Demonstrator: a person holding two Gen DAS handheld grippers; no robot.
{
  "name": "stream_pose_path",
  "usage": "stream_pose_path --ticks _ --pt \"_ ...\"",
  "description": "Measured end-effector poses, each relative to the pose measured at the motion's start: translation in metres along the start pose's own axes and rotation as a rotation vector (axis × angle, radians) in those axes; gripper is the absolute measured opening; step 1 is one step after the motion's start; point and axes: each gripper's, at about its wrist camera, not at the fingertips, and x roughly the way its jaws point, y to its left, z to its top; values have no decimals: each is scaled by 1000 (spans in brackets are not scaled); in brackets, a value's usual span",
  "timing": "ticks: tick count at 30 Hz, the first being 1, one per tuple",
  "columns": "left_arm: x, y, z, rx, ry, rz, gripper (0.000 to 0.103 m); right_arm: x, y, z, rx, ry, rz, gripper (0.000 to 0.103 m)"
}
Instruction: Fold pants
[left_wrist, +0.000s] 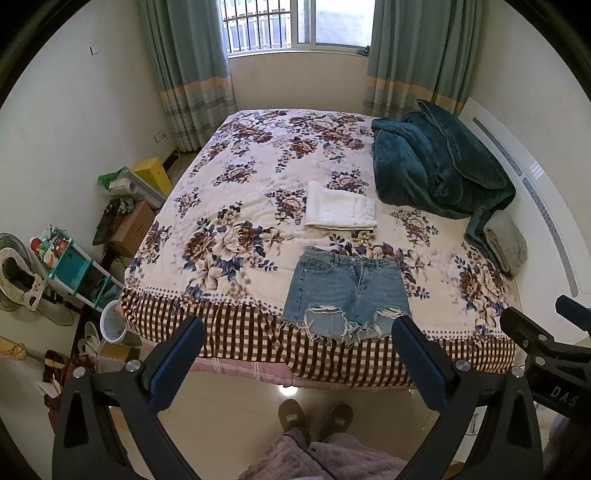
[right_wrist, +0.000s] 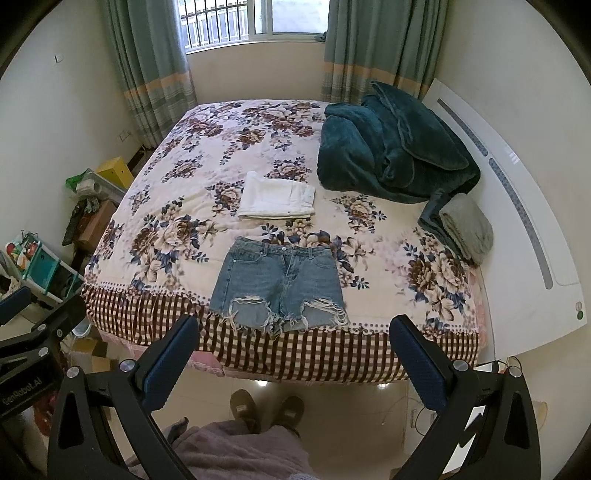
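left gripper spread, right gripper spread, seemingly off denim shorts

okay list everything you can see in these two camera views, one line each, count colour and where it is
Distressed blue denim shorts: one, laid flat, unfolded, near foot edge of bed.
Folded white garment: one, mid-bed, just beyond the shorts.
Floral bedspread with brown checked border: one, covers the bed.
Crumpled dark teal fleece blanket: one, far right of bed.
Folded grey towel: one, right edge, beside the blanket.
White headboard: one, right of bed.
Green curtains with orange band: two, flanking the barred window.
Yellow box: one, floor left of bed, among clutter.
Brown slippers: two, person's feet, on floor.
Left gripper: open, empty.
Right gripper: open, empty.
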Motion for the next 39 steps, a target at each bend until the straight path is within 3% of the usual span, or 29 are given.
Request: stream_pose_path --ticks 39 --pt "2 3 3 -5 -4 -6 103 -3 9 -2 -7 -1 -5 103"
